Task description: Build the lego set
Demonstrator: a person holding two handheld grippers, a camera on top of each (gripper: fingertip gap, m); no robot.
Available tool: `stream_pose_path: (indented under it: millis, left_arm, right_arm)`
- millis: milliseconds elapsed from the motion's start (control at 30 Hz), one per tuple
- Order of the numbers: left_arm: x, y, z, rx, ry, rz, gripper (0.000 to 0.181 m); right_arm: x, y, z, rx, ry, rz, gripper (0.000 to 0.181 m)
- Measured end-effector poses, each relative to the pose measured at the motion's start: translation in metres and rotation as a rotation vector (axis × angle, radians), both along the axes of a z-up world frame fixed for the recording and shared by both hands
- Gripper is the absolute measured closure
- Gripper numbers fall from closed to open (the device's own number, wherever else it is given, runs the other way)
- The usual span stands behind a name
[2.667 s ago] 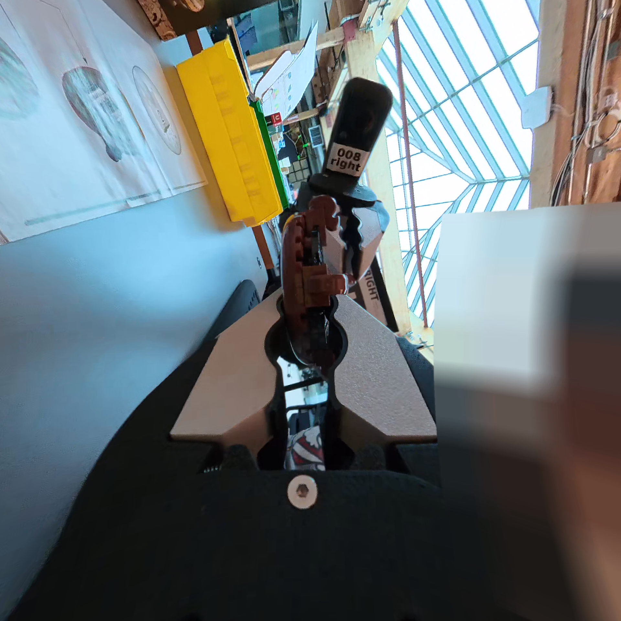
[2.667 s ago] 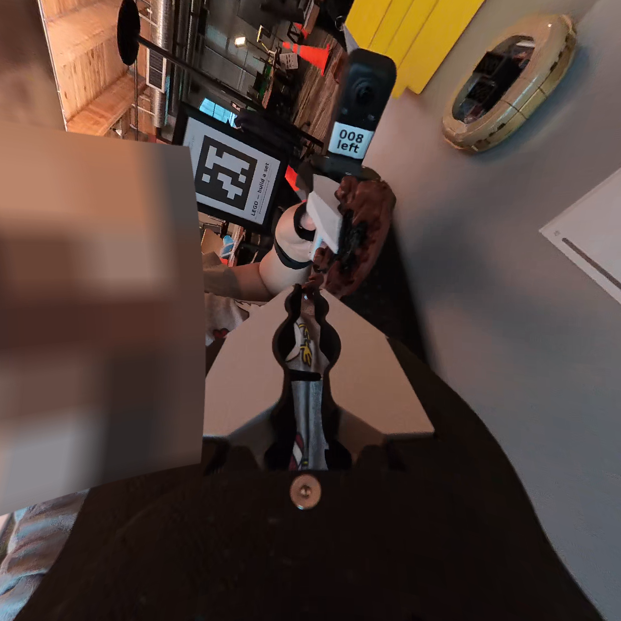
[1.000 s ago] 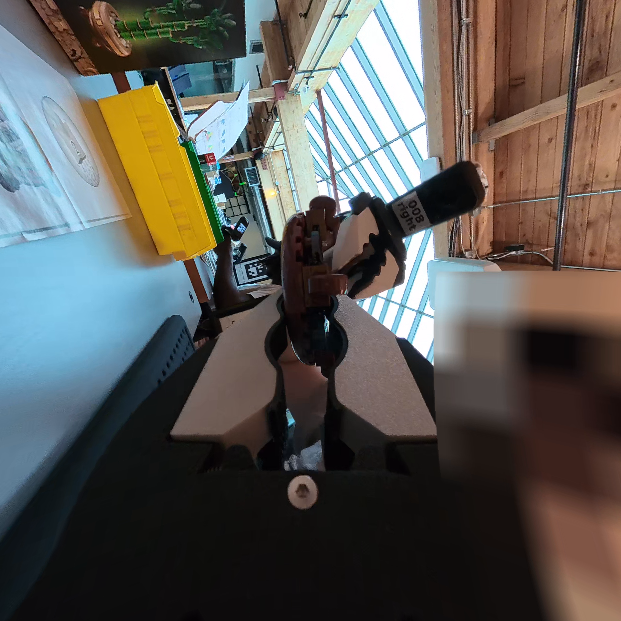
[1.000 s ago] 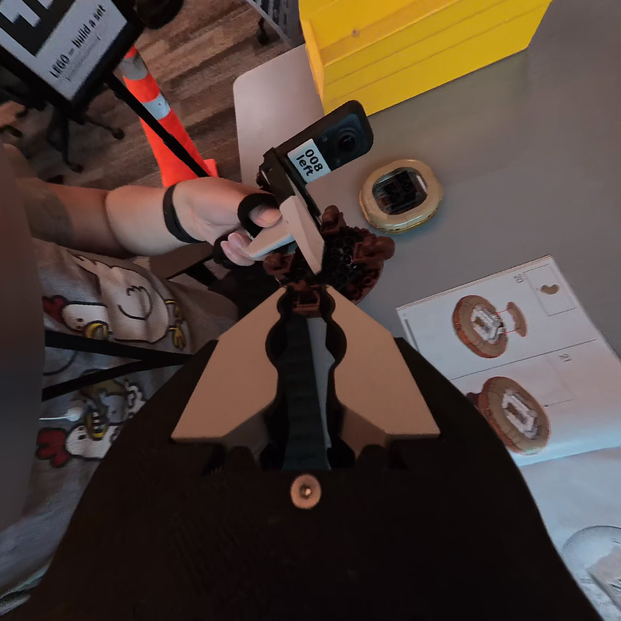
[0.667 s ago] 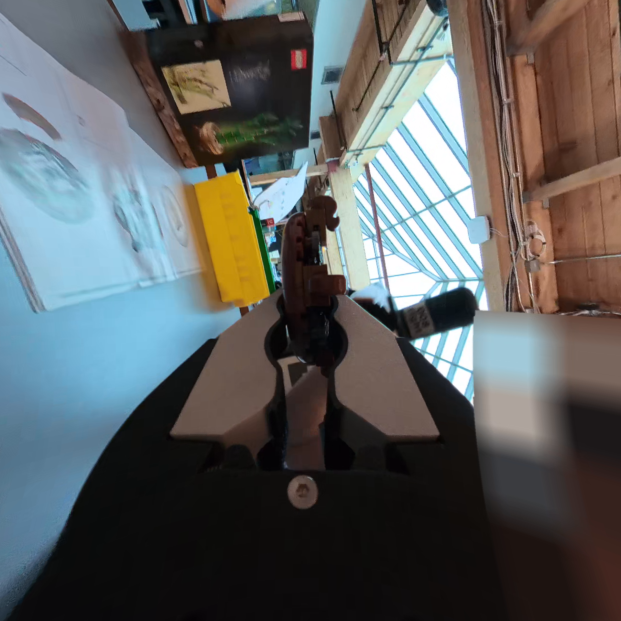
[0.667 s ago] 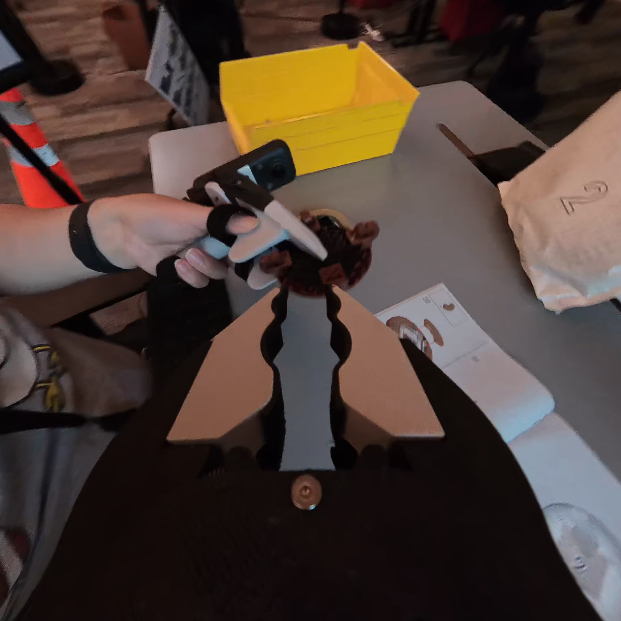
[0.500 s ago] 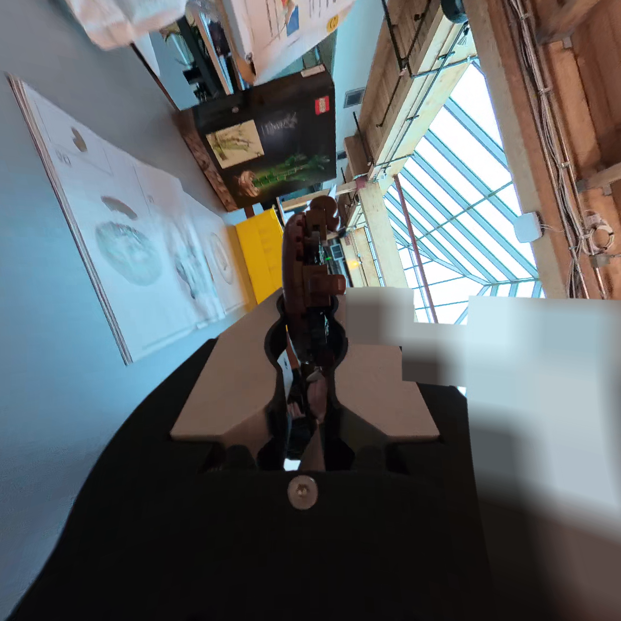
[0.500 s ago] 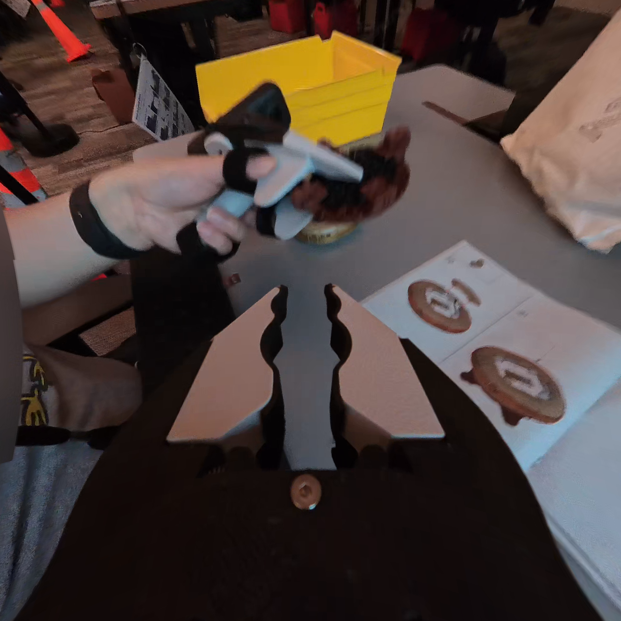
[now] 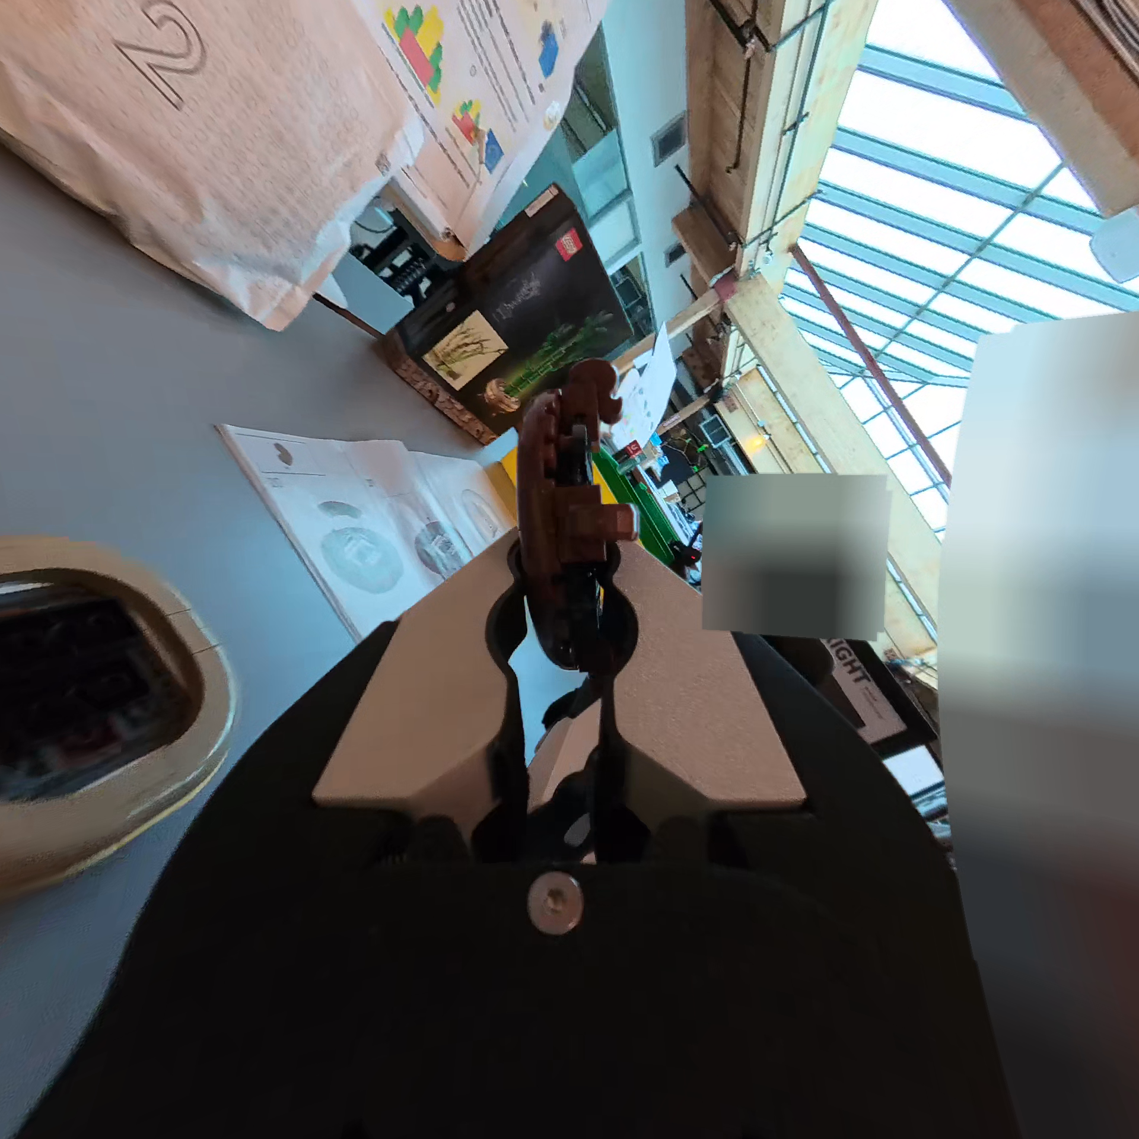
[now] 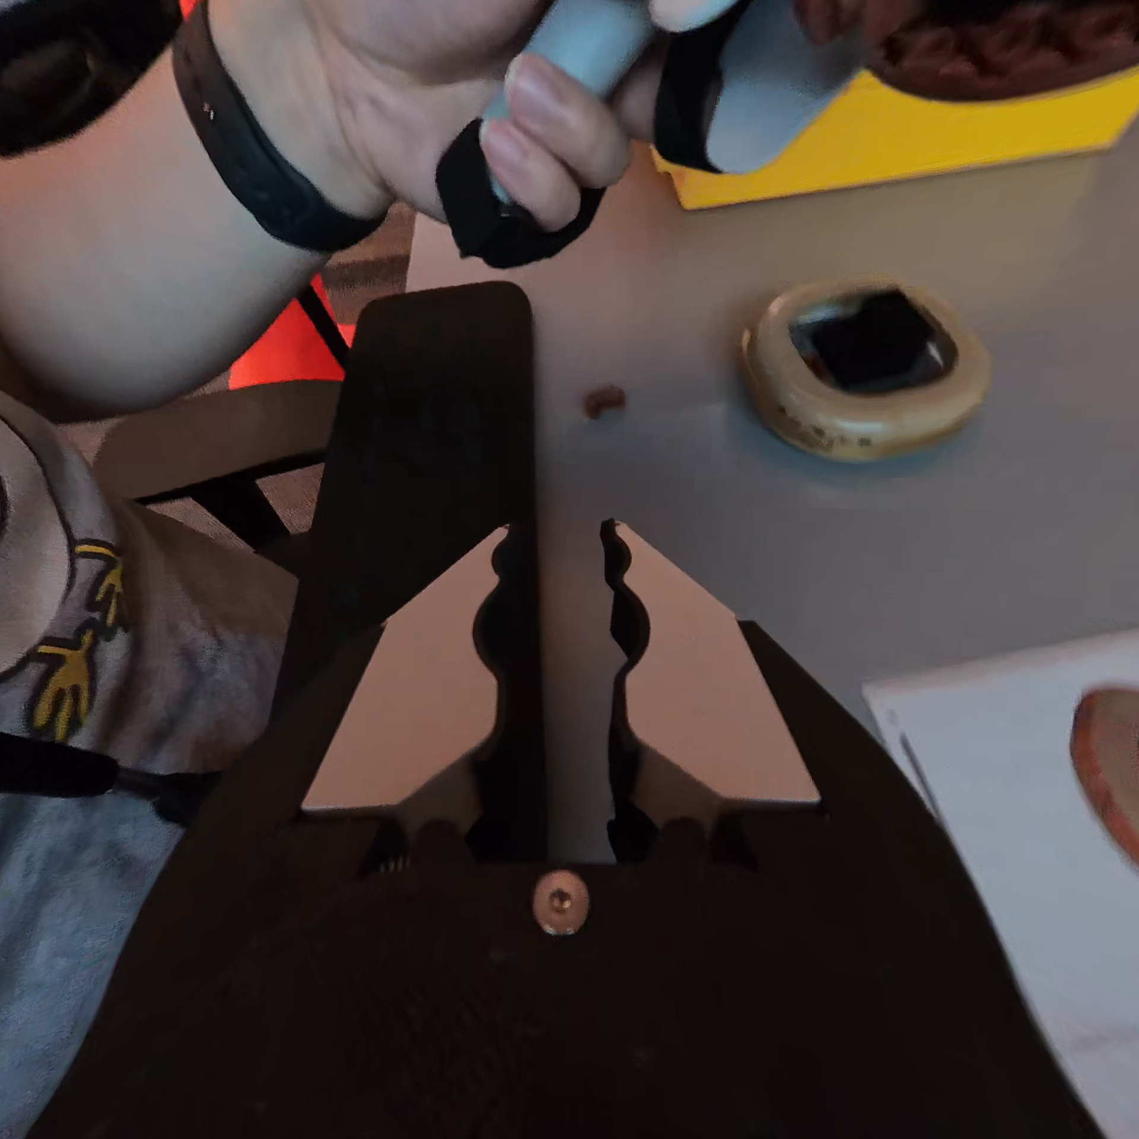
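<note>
My left gripper (image 9: 564,555) is shut on a round brown Lego assembly (image 9: 548,481), held edge-on in the air above the grey table (image 9: 123,431). In the right wrist view the assembly (image 10: 1011,55) shows at the top right, with a hand (image 10: 382,92) around the left gripper's handle. My right gripper (image 10: 559,527) is open and empty, low over the table (image 10: 801,555). A small brown Lego piece (image 10: 604,399) lies on the table just beyond its fingertips. A tan ring-shaped Lego build (image 10: 863,370) sits to the right; it also shows in the left wrist view (image 9: 123,789).
An open instruction booklet (image 9: 370,505) lies on the table, its corner at the right (image 10: 1017,801). A yellow bin (image 10: 894,142) stands at the back. A paper bag (image 9: 185,123) and the set's dark box (image 9: 511,320) are farther off. A black flat object (image 10: 437,431) lies left of the right gripper. About 15 cm separates my left fingertips from my right.
My right gripper has opened, let go of the assembly and dropped toward the table. My left gripper has swung the assembly up and away, toward the yellow bin.
</note>
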State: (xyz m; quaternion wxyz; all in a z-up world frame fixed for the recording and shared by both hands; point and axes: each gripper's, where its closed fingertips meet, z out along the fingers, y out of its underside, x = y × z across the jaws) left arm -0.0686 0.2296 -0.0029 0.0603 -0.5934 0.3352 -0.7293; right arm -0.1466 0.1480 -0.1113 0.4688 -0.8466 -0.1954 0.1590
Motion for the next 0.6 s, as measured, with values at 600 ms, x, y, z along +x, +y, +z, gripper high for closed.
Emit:
stream_pose_path:
  millis: [600]
  left_arm:
    - [-0.082, 0.056, 0.012, 0.053, 0.019, 0.154, 0.165]
  right_arm:
    - [-0.022, 0.105, -0.044, -0.049, -0.26, 0.217, 0.162]
